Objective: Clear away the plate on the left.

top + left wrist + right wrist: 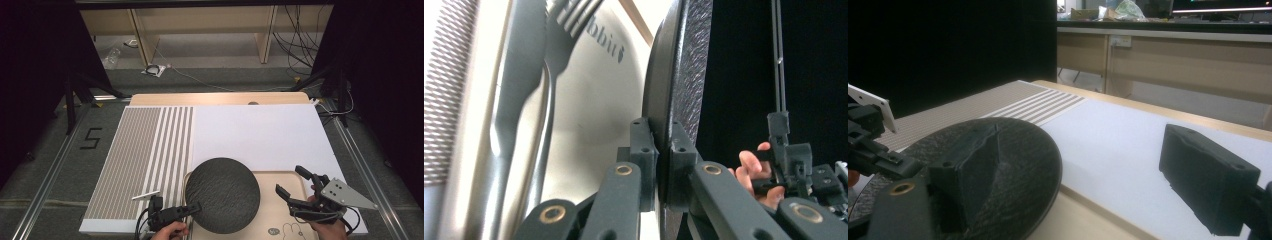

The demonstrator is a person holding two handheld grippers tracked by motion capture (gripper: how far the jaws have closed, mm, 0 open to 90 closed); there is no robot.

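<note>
I am pinching the edge of the dark round plate (222,194) with my left gripper (192,207); its fingers (644,150) are clamped on the rim at about eight o'clock. The plate is sitting on the wooden tray (280,220) at the near side of the worktop (260,132). My right gripper (290,182) is waiting at three o'clock, fingers apart. A fork (549,60) is lying beside letters reading "bbit".
</note>
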